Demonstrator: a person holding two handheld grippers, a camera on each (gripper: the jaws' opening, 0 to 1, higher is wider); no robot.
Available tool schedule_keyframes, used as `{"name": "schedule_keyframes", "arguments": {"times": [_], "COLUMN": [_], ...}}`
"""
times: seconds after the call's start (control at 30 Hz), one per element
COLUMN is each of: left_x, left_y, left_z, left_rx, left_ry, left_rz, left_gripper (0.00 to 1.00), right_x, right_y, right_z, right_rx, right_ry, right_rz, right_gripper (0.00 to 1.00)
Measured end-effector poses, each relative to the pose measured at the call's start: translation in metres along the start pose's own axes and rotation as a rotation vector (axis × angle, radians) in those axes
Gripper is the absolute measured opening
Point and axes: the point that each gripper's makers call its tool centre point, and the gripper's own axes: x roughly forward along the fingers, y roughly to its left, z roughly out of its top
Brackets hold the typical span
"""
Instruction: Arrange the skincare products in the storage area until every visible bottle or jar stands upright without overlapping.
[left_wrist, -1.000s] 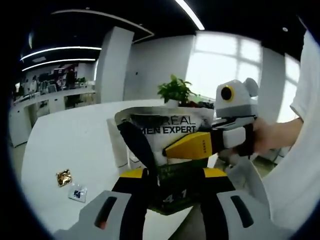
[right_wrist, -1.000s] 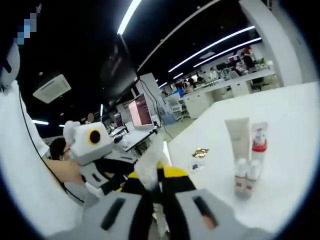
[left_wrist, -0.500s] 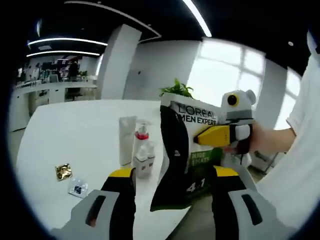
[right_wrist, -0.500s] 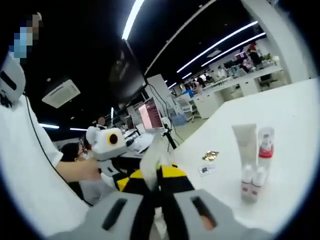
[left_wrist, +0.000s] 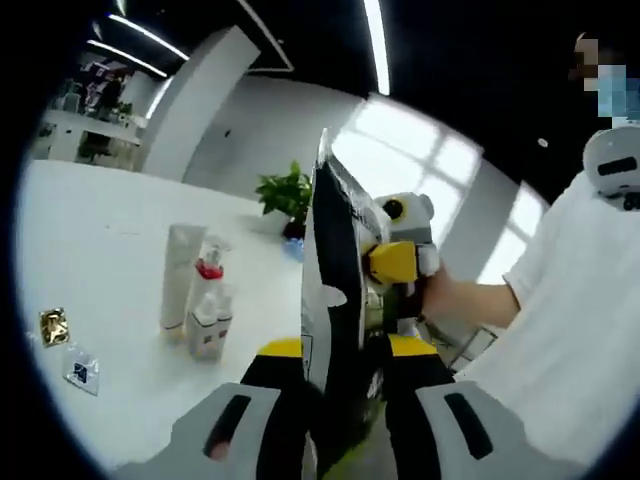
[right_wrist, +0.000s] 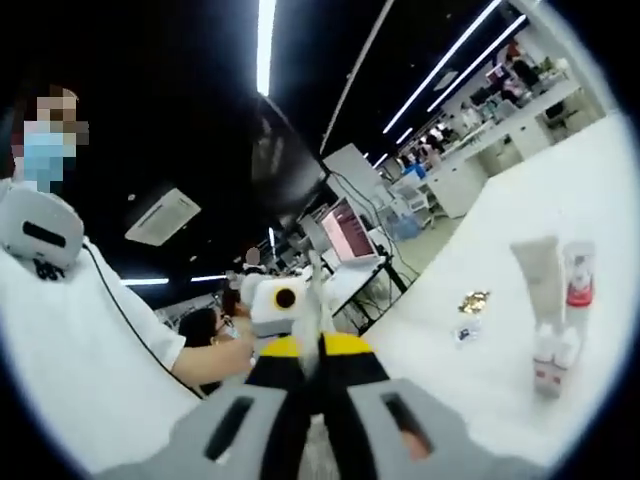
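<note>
Left gripper view showed the left gripper and right gripper both pinching a black pouch; nearby, a tube and bottles stood on the white table.

Upright tube, pump bottle, minis

Both views are round fisheye pictures that bend straight lines hard near the edges. Long ceiling light strips glow white against a dark ceiling. In the left gripper view, big windows are blown out with daylight. The white table is evenly bright, with faint shadows. Distant desks look soft and blurred.
</note>
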Motion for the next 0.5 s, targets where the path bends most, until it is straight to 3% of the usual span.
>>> {"name": "schedule_keyframes", "arguments": {"times": [0.07,0.2,0.37,0.5], "left_x": [-0.003,-0.005,-0.007,-0.012], "left_y": [0.0,-0.004,0.003,0.005], "left_z": [0.006,0.012,0.009,0.02], "left_rx": [-0.019,-0.07,-0.107,-0.191], "left_ry": [-0.042,-0.107,-0.136,-0.226], "left_rz": [-0.006,-0.027,0.019,0.022], "left_gripper": [0.11,0.03,0.0,0.0], "right_x": [-0.004,-0.005,-0.003,-0.003], "right_y": [-0.006,-0.011,-0.02,-0.022], "right_z": [0.003,0.007,0.002,-0.005], "right_rx": [-0.001,0.029,0.081,0.178], "right_ry": [-0.011,-0.065,-0.144,-0.221], "right_rz": [-0.024,-0.05,-0.078,-0.074], "right_gripper": [0.02,0.03,0.11,0.14]}}
